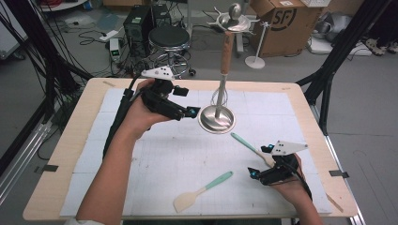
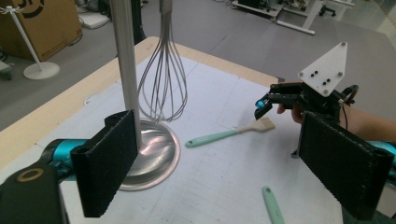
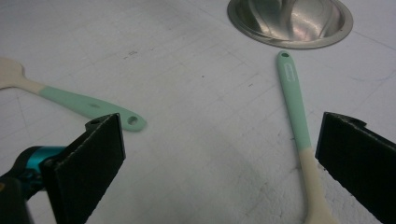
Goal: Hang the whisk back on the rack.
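Tabletop (image 1: 56, 154) of pale wood carries a white gridded mat (image 1: 178, 154) that covers most of it. Near the mat's far middle stands a utensil stand (image 1: 220, 89) — a round steel dish at the bottom, a slim steel post rising from it, a wooden sleeve higher up and a hook ring at the top. A wire whisk (image 2: 163, 79) hangs beside the post, its loops ending just above the dish.

The left gripper (image 1: 190, 111), held in the person's left hand (image 1: 138, 115), sits at the mat's far left with its tips just beside the dish rim. In the left gripper view its two black jaws stand wide apart with nothing between them; the left jaw lies in front of the post and the dish edge.

The right gripper (image 1: 260, 161) rests near the mat's right edge, in the person's right hand (image 1: 291, 187). Its jaws are spread too, and empty.

Two mint-handled tools lie flat on the mat. A spatula (image 1: 202, 191) with a cream blade lies near the front edge, handle pointing up and right toward the right gripper. A brush (image 1: 251, 147) with a cream head lies between the dish and the right gripper — in the right gripper view its head end lies close to the right-hand jaw, with the handle tip reaching toward the dish.
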`<move>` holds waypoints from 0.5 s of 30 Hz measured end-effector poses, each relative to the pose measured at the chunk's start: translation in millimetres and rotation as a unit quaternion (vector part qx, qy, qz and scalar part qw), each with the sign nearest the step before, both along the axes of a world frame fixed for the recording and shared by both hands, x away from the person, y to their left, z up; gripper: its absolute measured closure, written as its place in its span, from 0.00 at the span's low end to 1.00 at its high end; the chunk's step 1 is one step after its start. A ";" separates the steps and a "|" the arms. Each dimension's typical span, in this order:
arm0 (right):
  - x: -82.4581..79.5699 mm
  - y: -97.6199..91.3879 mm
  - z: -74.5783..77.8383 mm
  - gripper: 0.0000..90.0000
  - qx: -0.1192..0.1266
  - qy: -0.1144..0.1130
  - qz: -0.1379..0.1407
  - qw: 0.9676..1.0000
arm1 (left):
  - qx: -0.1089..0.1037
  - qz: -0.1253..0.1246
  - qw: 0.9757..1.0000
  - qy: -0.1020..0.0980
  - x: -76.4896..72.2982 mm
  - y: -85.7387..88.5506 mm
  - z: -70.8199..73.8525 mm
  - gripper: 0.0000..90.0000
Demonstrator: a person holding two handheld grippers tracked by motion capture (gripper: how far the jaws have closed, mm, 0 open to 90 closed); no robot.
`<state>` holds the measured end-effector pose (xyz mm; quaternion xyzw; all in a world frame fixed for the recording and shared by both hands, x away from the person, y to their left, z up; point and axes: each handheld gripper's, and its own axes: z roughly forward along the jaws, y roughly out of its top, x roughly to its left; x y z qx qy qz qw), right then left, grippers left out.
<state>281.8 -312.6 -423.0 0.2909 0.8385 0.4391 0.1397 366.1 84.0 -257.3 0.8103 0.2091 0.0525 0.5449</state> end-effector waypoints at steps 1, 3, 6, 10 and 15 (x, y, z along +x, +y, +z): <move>-0.1 0.3 -0.1 0.00 0.001 0.001 0.000 1.000 | -0.002 -0.001 1.000 0.001 -1.2 1.2 -1.9 0.14; -0.2 0.4 -0.2 0.00 0.000 0.002 0.001 1.000 | -0.005 -0.004 1.000 0.004 -3.8 3.6 -5.7 0.13; -0.3 0.8 -0.4 0.00 0.000 0.002 0.001 1.000 | -0.009 -0.007 1.000 0.005 -8.0 6.0 -12.6 0.12; -0.3 0.8 -0.4 0.00 0.000 0.002 0.001 1.000 | -0.008 -0.012 1.000 0.010 -12.4 8.5 -24.2 0.12; -0.4 1.1 -0.6 0.00 -0.001 0.002 0.001 1.000 | -0.012 -0.017 1.000 0.017 -18.6 12.1 -38.9 0.10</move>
